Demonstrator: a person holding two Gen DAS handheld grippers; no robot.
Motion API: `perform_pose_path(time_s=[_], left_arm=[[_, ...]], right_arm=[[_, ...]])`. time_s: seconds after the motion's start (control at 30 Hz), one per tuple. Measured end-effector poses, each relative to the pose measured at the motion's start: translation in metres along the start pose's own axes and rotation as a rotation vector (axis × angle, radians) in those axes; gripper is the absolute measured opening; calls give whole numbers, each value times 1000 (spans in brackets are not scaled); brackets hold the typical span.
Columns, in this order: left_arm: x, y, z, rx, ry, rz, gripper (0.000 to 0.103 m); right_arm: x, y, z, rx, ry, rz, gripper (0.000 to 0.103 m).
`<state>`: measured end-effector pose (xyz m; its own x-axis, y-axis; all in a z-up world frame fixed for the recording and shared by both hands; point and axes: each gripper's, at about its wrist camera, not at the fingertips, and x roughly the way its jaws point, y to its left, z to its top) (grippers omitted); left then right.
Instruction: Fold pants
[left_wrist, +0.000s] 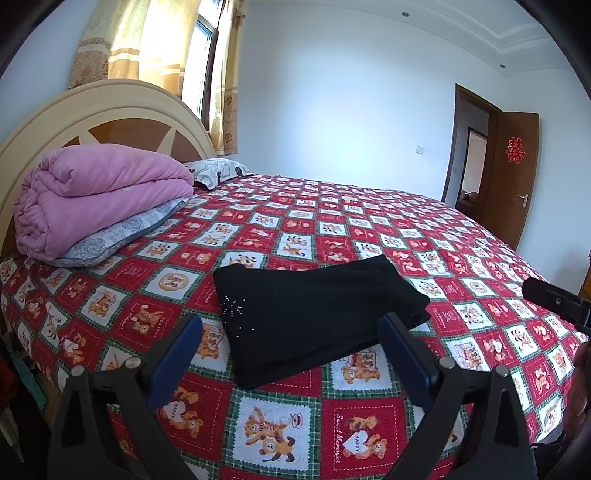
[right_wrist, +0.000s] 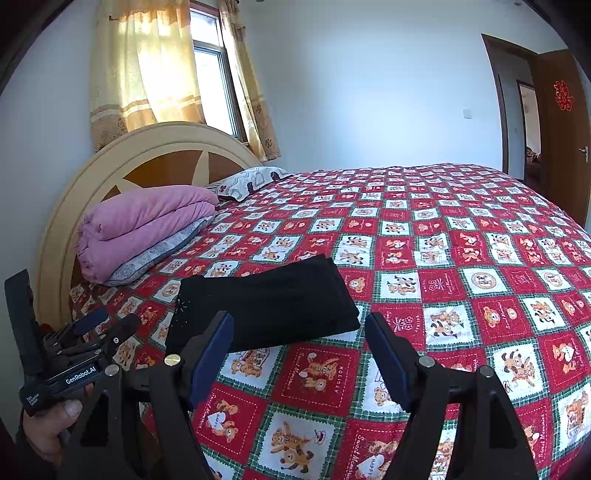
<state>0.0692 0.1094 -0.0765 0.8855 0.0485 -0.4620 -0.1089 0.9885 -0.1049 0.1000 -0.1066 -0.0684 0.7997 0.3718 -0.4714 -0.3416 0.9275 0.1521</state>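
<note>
Just ahead of both spread pairs of fingers, the black pants (left_wrist: 317, 314) lay as a compact folded bundle on the bed (left_wrist: 461, 258). Left gripper (left_wrist: 291, 354) and right gripper (right_wrist: 299, 350) held nothing. Folding looked finished; next probably withdrawing, or one tidying press.

place: home bedroom | signs: bed (left_wrist: 369, 229), headboard (left_wrist: 92, 107), pillow (left_wrist: 218, 171), curtains (left_wrist: 122, 40)

the folded pants (left_wrist: 314, 314) lie on the bed (left_wrist: 461, 258), near its front edge. behind and left of them a quilt (left_wrist: 99, 199) sits on a pillow (left_wrist: 122, 232) against the headboard (left_wrist: 92, 118); a second pillow (left_wrist: 218, 171) lies farther back. the door (left_wrist: 511, 177) stands far right.
</note>
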Motion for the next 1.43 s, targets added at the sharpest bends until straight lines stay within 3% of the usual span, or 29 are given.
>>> perform_pose_path(time_s=[0.5, 1.43], left_arm=[[-6, -7, 5, 48, -37, 11, 103], [-10, -7, 4, 1, -77, -16, 103]], right_arm=[[-8, -1, 1, -8, -21, 2, 75], [-5, 15, -11, -56, -3, -2, 75]])
